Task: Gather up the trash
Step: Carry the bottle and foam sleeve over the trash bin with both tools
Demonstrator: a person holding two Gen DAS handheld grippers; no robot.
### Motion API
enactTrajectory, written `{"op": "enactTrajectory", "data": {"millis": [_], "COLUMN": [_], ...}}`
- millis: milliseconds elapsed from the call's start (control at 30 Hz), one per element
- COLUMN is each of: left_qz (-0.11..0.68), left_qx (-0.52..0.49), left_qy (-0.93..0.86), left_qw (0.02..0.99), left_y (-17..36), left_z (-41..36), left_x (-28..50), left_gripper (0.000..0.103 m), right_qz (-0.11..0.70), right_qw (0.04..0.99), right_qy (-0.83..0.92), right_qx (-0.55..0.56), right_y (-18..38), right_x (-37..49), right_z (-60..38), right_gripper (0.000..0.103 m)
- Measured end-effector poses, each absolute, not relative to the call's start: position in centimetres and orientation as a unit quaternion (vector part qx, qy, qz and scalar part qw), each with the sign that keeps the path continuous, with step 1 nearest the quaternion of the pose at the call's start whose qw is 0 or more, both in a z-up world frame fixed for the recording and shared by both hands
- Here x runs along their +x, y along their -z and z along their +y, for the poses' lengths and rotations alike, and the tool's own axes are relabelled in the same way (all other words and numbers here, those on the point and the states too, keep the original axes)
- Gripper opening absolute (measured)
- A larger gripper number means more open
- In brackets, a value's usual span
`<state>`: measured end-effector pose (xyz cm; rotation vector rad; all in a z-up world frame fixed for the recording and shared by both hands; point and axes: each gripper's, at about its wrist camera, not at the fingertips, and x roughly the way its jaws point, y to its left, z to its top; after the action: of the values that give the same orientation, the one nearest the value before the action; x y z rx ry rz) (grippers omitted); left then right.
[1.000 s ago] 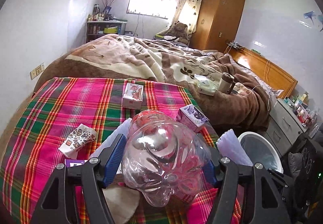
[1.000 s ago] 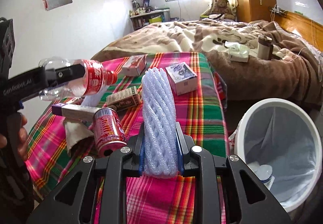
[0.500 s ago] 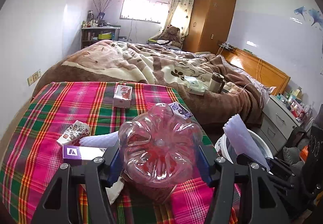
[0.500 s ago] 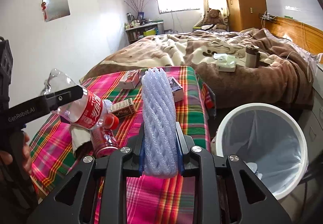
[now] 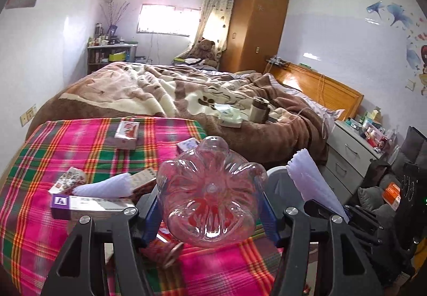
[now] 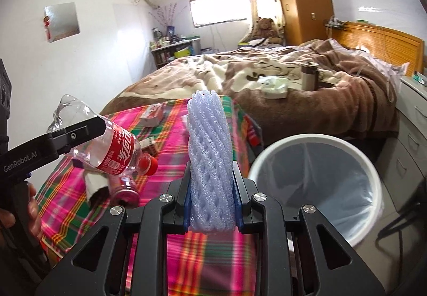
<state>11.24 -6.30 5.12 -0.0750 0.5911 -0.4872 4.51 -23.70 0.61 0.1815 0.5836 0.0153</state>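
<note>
Left gripper [image 5: 210,218] is clamped on the empty plastic bottle [image 5: 210,197], having just squeezed tighter. The bottle's long axis runs along the fingers, base up, red cap down toward the plaid cloth [image 5: 88,154]. Right gripper [image 6: 212,202] is clamped on the foam net sleeve [image 6: 210,162], which stands upright, just beside the white bin [image 6: 315,141].

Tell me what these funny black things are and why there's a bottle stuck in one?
A person holds two tongs, one in each hand, each with a camera looking along its fingers. The left tongs squeeze an empty plastic bottle, seen bottom-first in their own picture. The right tongs pinch a white foam net sleeve. On the plaid cloth lie small boxes and a red can. The white bin waits beside it for rubbish.
</note>
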Motion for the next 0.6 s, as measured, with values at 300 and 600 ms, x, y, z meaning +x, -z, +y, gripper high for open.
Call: {"op": "enactTrajectory", "data": {"millis": [300,600], "left_qz": [0.293,0.306], "left_qx": [-0.024,-0.012], "left_qy": [0.287,0.329], "left_qw": [0.912,0.893], "left_y": [-4.8,-3.7], "left_z": [-11.8,-17.3], "left_x": [11.1,12.3], "left_gripper": [0.062,0.062], "right_qz": [0.289,0.304], "right_qw": [0.951,0.943], "right_qy": [0.044,0.085], "right_qx": [0.101,0.111], "right_y": [-0.2,0.7], "right_x": [3.8,3.8], "right_z": [-27.7,-30.8], "right_gripper": [0.025,0.025]}}
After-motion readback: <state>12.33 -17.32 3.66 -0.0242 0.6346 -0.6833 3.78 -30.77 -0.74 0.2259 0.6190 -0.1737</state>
